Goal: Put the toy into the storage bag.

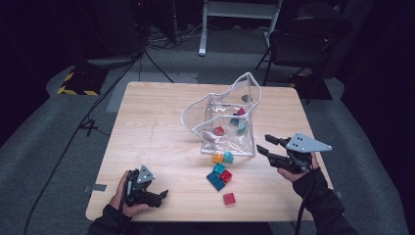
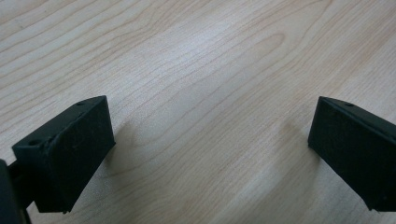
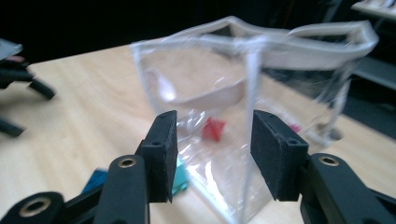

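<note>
Table point(image 1: 147, 127): light wood, square, with dark floor and a chair around it.
Bag point(image 1: 225, 120): clear plastic with a white edge, standing open near the middle of the table, leaning and crumpled at the mouth. In the right gripper view the bag point(image 3: 243, 140) stands close ahead, one white corner seam running upright between the two jaws.
Blocks in the bag: a red block point(image 1: 219, 130), a teal block point(image 1: 242, 128), a darker one behind it and a pink block point(image 1: 241, 111) higher up. The red block point(image 3: 213, 129) shows through the plastic in the right gripper view.
Blocks on the table: an orange block point(image 1: 218, 158) and a teal one point(image 1: 228, 156) just in front of the bag; a cluster of blue, teal and red blocks point(image 1: 219, 176) nearer the person; a single red block point(image 1: 229, 198) near the front edge.
Right gripper point(image 1: 266, 145): held just to the right of the bag, pointing at its lower right corner. Its jaws are parted on either side of the seam, pads point(image 3: 163, 154) clear of the plastic, grasping nothing.
Left gripper point(image 1: 164, 195): resting at the front left of the table, well apart from the blocks, pointing right. Its jaws stand wide apart over bare wood, pads point(image 2: 70, 154) released and holding nothing.
Hands: each wrapped around its gripper, dark sleeves coming in from the bottom edge.
</note>
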`<state>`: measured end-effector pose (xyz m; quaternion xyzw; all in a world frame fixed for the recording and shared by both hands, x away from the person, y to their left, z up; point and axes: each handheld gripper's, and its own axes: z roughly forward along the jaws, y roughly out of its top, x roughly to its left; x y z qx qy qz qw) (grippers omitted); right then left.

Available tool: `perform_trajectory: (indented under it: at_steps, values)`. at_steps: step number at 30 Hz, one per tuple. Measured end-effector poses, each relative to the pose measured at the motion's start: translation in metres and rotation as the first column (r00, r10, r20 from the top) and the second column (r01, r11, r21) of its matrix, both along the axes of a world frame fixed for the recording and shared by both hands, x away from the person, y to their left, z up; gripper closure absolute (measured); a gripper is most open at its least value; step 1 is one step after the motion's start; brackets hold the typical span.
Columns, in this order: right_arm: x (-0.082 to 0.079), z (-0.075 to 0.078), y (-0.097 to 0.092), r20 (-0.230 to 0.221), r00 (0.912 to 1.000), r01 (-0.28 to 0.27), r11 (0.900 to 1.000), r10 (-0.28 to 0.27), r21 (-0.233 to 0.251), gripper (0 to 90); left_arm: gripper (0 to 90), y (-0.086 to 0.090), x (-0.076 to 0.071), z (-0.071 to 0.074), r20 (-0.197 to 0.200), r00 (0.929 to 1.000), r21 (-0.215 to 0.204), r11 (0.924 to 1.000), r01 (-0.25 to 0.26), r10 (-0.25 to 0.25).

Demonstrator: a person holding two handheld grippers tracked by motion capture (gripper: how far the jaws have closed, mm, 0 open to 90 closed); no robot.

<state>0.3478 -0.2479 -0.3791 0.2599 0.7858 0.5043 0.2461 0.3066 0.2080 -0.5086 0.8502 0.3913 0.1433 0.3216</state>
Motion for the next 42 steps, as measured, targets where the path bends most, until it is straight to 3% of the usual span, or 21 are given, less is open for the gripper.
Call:
perform_trajectory:
  at_steps: [9,19,23,27,28,32,39,42]
  values:
    - [-0.023,-0.048,0.011,-0.086,0.9914,-0.104,0.9933,0.099,-0.051,49.3,0.5,0.0,0.0,0.0,0.0,1.0,-0.001,1.0,-0.004,0.004]
    - [-0.037,-0.096,0.026,-0.223,0.9556,-0.221,0.9694,0.193,-0.108,43.8,0.5,0.0,0.0,0.0,0.0,1.0,-0.001,1.0,-0.004,0.004]
    - [-0.04,-0.106,0.032,-0.25,0.941,-0.261,0.9594,0.228,-0.107,41.2,0.5,0.0,0.0,0.0,0.0,1.0,-0.001,1.0,-0.004,0.004]
    - [-0.042,-0.111,0.036,-0.26,0.9324,-0.286,0.9524,0.251,-0.106,38.5,0.5,0.0,0.0,0.0,0.0,1.0,-0.001,1.0,-0.005,0.005]
    - [-0.042,-0.112,0.037,-0.268,0.9257,-0.3,0.9493,0.266,-0.093,37.8,0.5,0.0,0.0,0.0,0.0,1.0,-0.001,1.0,-0.004,0.004]
    - [-0.045,-0.115,0.042,-0.272,0.9138,-0.337,0.9365,0.301,-0.096,35.5,0.5,0.0,0.0,0.0,0.0,1.0,-0.001,1.0,-0.004,0.004]
    - [-0.046,-0.123,0.057,-0.277,0.9055,-0.368,0.9205,0.322,-0.133,33.7,0.5,0.0,0.0,0.0,0.0,1.0,-0.001,1.0,-0.004,0.004]
    - [-0.046,-0.127,0.063,-0.279,0.9059,-0.369,0.9171,0.319,-0.151,33.5,0.5,0.0,0.0,0.0,0.0,1.0,-0.001,1.0,-0.004,0.004]
